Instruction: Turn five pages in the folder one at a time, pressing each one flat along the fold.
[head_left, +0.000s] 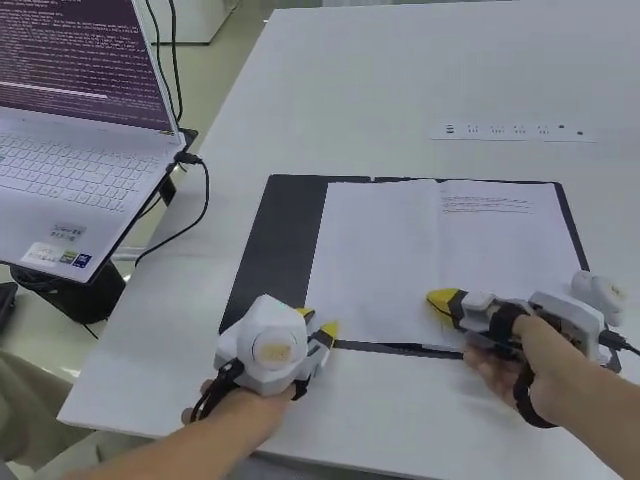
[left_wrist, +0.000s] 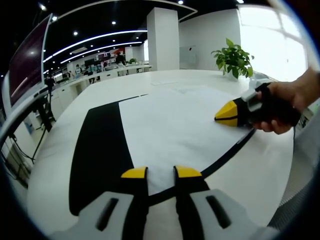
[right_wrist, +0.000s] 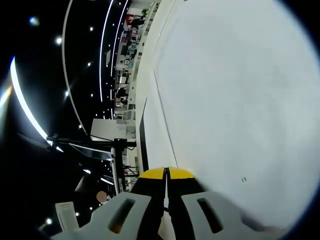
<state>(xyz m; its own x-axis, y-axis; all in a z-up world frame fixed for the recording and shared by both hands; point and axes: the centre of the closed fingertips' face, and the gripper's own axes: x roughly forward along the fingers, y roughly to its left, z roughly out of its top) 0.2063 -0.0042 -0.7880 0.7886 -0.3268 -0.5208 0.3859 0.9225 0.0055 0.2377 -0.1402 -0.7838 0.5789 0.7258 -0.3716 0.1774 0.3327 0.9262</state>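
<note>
The flat black folder (head_left: 270, 250) lies open on the white tabletop (head_left: 400, 90), with a white page (head_left: 420, 250) spread across it. The right gripper (head_left: 443, 300) rests on the page, jaws pressed together. The left gripper (head_left: 318, 322) waits at the page's lower corner, jaws slightly spread and empty. I can't tell how many of the 5 turns are done.

Laptop (head_left: 70, 120), potted plant (left_wrist: 233, 60)
</note>
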